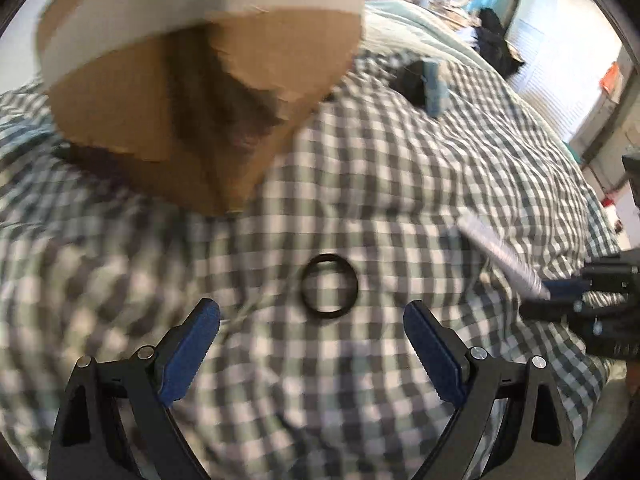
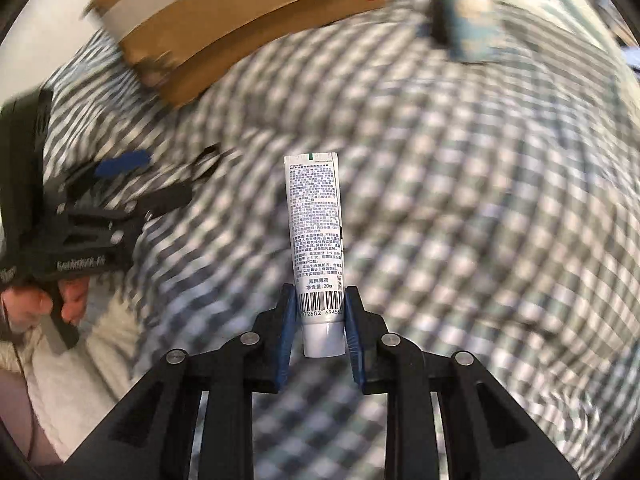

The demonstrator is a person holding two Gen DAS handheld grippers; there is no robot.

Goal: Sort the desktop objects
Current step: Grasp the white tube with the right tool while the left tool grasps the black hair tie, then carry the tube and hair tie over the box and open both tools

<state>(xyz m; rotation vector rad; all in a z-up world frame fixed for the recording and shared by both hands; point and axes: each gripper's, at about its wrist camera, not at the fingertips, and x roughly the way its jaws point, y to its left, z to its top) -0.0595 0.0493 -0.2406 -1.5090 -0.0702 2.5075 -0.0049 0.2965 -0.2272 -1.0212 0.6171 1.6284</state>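
Note:
My right gripper is shut on the cap end of a small white toothpaste tube, which points straight forward above the checked cloth; the tube also shows in the left wrist view, held by the right gripper at the right edge. My left gripper is open and empty, its blue pads wide apart just short of a black rubber ring that lies flat on the cloth. In the right wrist view the left gripper is at the left, next to the blurred ring.
A brown cardboard box with a pale tape band stands at the back left; it also shows in the right wrist view. A black and blue object lies on the checked green cloth behind. Room furniture is at the far right.

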